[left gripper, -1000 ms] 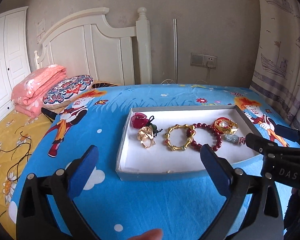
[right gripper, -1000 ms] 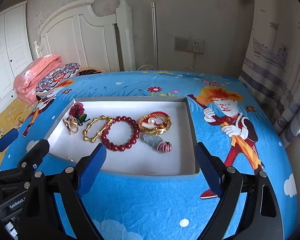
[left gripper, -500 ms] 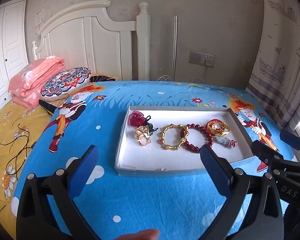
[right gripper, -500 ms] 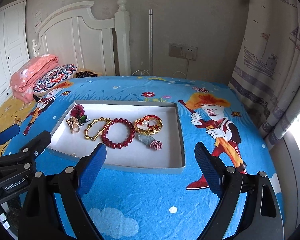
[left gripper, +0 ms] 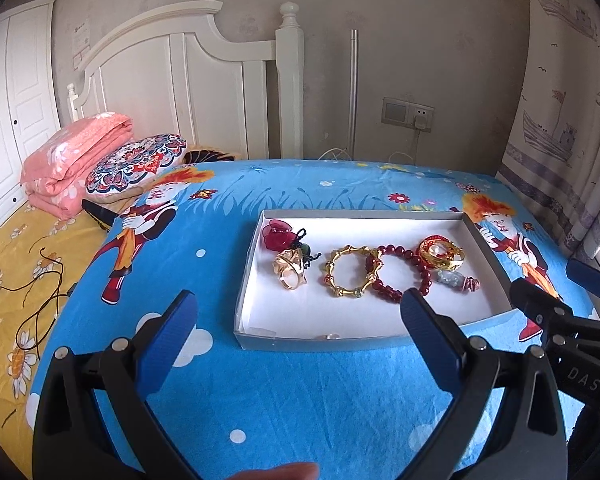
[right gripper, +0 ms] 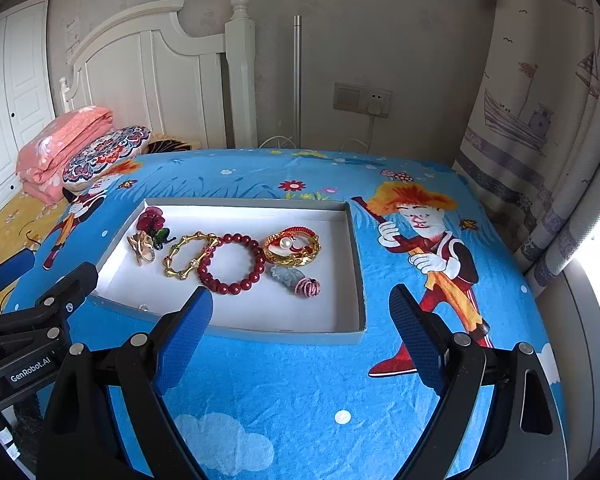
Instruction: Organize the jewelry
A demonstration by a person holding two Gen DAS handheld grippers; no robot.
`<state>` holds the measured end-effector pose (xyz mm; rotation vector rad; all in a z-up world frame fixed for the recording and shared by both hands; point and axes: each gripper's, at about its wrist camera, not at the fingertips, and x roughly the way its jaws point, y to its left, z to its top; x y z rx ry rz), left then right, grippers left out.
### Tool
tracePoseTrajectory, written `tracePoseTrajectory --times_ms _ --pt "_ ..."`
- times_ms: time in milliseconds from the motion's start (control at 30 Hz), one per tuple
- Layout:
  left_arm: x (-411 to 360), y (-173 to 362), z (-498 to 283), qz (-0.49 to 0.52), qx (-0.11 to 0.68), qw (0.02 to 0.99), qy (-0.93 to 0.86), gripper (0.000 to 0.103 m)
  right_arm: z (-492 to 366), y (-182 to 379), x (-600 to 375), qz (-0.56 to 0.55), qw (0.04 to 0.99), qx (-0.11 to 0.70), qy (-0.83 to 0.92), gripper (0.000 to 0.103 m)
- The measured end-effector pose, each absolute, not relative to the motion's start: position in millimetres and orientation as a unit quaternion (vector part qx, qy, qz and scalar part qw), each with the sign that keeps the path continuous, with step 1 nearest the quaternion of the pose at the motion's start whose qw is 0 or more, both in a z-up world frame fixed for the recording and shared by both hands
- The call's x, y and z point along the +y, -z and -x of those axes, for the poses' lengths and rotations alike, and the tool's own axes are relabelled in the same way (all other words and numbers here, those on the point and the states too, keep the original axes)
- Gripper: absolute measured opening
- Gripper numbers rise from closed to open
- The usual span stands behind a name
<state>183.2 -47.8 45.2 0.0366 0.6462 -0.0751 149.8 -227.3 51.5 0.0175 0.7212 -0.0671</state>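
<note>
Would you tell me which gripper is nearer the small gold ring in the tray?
Left. The left gripper hovers just short of the gold ring; the right gripper sits further toward the tray's opposite end.

Ahead of my left tongs point(left gripper: 298, 326) the low near wall of the tray point(left gripper: 316, 342) is the only barrier, and past it lies a bare strip of white floor before the gold bangle point(left gripper: 350, 272) and red bead bracelet point(left gripper: 400, 272), which touch each other. My right tongs point(right gripper: 302, 320) hang spread wide over the tray's near right corner, where the floor beyond the pink charm point(right gripper: 306, 286) is bare. The blue bedspread point(right gripper: 300, 380) between both tongs and the tray lies flat and open.
</note>
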Motion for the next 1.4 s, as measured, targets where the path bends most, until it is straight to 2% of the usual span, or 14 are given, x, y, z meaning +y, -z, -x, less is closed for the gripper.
tracePoseTrajectory --times_ms 1400 --pt "-42.8 -38.2 -181.7 -0.014 0.325 0.945 0.03 0.098 -146.9 -47.9 -227.3 -0.008 0.933 0.358 0.03 0.084"
